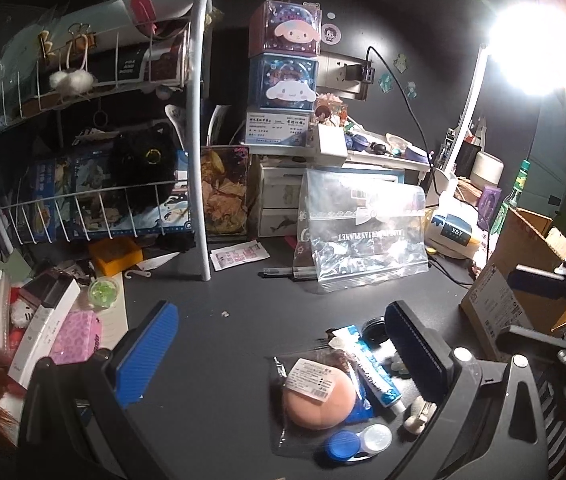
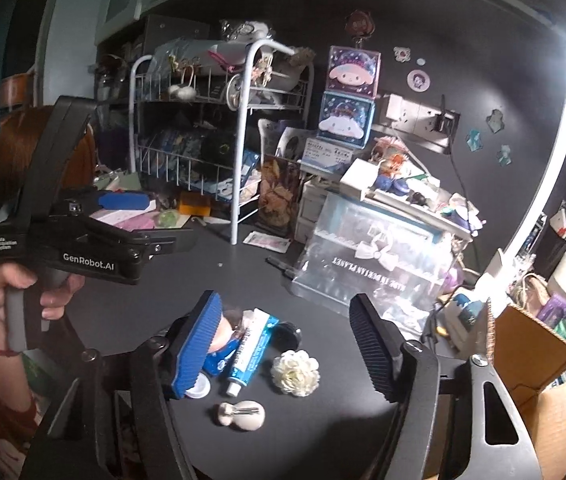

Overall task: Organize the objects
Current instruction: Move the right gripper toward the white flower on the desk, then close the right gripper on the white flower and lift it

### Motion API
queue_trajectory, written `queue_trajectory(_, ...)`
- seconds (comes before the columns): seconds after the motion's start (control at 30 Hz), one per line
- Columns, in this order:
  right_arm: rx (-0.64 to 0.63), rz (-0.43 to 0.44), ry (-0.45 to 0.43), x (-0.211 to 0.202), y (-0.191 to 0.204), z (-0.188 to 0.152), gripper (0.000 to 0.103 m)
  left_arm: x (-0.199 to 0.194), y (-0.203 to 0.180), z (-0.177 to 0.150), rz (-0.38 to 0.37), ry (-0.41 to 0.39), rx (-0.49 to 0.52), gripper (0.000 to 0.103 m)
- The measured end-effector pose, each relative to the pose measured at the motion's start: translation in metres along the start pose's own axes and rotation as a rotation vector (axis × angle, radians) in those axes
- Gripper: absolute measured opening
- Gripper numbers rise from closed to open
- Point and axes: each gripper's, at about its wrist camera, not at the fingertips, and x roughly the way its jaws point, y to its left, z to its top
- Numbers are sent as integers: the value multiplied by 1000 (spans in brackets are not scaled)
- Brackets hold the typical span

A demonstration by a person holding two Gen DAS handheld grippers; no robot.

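A cluster of small items lies on the dark desk: a peach makeup sponge in a clear bag [image 1: 317, 394], a blue-and-white tube [image 1: 375, 372] [image 2: 249, 346], a blue-and-white contact lens case [image 1: 357, 442], a white flower [image 2: 295, 372], a beige clip [image 2: 241, 414] and a black round lid [image 2: 287, 335]. My left gripper [image 1: 279, 348] is open above the desk, the cluster under its right finger. My right gripper [image 2: 289, 344] is open around the cluster, holding nothing. The left gripper's body also shows in the right wrist view [image 2: 83, 248].
A white wire rack [image 1: 199, 128] full of boxes stands at the back left. A clear zip bag [image 1: 363, 232] and character boxes [image 1: 289, 60] stand behind. An open cardboard box [image 2: 535, 364] sits at the right. A bright lamp [image 1: 535, 48] glares. Clutter [image 1: 71, 320] lies at the left.
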Motion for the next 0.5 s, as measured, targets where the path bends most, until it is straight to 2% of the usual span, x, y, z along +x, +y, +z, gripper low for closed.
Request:
queue_trajectory(0.13,68,52,108,45,-1,-20,51,15,8,-9,-3,32,28,103)
queue_trajectory(0.2,106,33,155,64,-8,-30,51,23,11,-13,-16,41,41,103)
queue_trajectory(0.3,133,-47,197,80,-21,-40,51,32,15,-18,-85,66,38,103)
queue_trajectory(0.43,184,-52,256,95,-36,-53,51,39,10,-21,-77,66,58,103)
queue_trajectory(0.5,197,-41,272,100,-40,-58,51,42,8,-21,-116,76,55,103)
